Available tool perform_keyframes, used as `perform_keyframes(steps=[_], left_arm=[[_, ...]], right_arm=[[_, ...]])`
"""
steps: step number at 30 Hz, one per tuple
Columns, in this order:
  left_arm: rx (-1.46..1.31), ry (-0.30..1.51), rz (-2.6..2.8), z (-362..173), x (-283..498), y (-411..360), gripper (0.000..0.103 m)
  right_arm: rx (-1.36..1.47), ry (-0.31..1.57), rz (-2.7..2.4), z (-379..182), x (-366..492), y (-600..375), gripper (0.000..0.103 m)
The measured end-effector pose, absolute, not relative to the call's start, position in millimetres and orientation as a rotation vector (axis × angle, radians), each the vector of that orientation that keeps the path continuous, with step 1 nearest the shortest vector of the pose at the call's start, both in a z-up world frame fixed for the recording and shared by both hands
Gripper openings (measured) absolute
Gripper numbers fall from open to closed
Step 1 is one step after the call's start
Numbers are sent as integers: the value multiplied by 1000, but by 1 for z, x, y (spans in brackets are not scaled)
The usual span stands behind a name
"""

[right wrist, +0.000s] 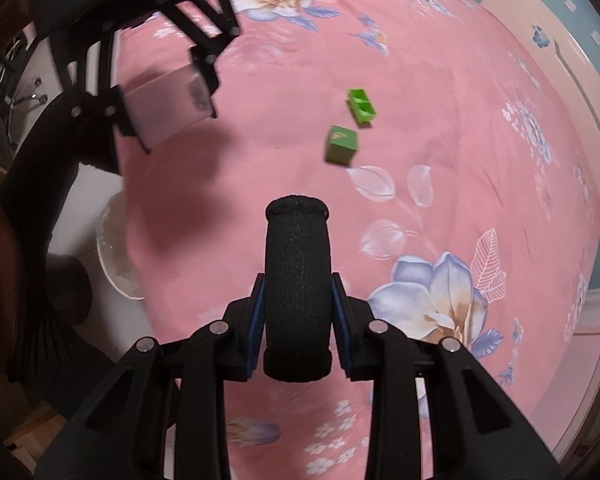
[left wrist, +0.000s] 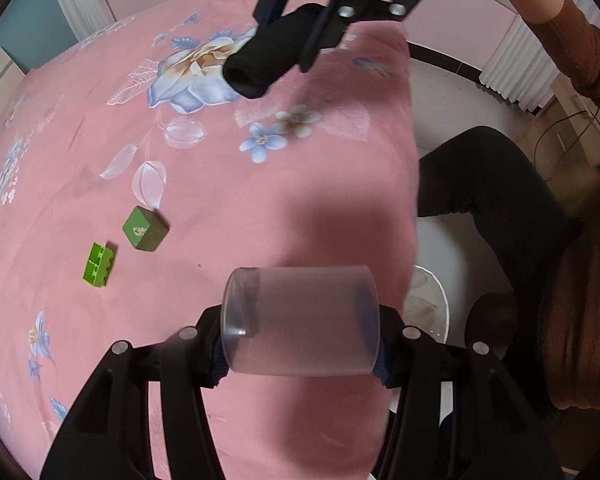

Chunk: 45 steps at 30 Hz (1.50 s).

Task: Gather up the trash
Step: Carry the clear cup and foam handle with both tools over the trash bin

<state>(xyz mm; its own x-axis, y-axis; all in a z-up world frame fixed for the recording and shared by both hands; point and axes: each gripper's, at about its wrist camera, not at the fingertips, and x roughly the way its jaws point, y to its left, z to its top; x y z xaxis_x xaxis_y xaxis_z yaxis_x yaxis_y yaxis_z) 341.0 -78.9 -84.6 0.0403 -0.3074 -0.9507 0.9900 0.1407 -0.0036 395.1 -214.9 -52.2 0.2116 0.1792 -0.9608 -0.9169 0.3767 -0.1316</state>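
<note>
Pink bedspread below. Left gripper clamps clear cup crosswise; right gripper pinches black roll lengthwise. White bin, probably, sits nearer left.

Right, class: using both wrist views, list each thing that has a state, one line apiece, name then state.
left gripper: shut on the clear plastic cup, held sideways off the bed.
right gripper: shut on the black foam roll, lifted.
green cube: lying loose on the pink sheet.
green toy brick: loose beside the cube, apart from it.
white bin: on the floor, open.
</note>
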Motion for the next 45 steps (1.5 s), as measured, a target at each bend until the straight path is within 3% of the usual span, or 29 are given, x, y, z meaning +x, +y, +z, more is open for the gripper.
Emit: perform_keyframes(steps=[23,45], left_arm=[[963,1018,-1227,-68,246,-45,56],[972,1005,-1250,-88,190,-35,56]], right_arm=[[-955,1005,974,-40,249,-167,32],[-995,1031,1031,-70,182,-140,32]])
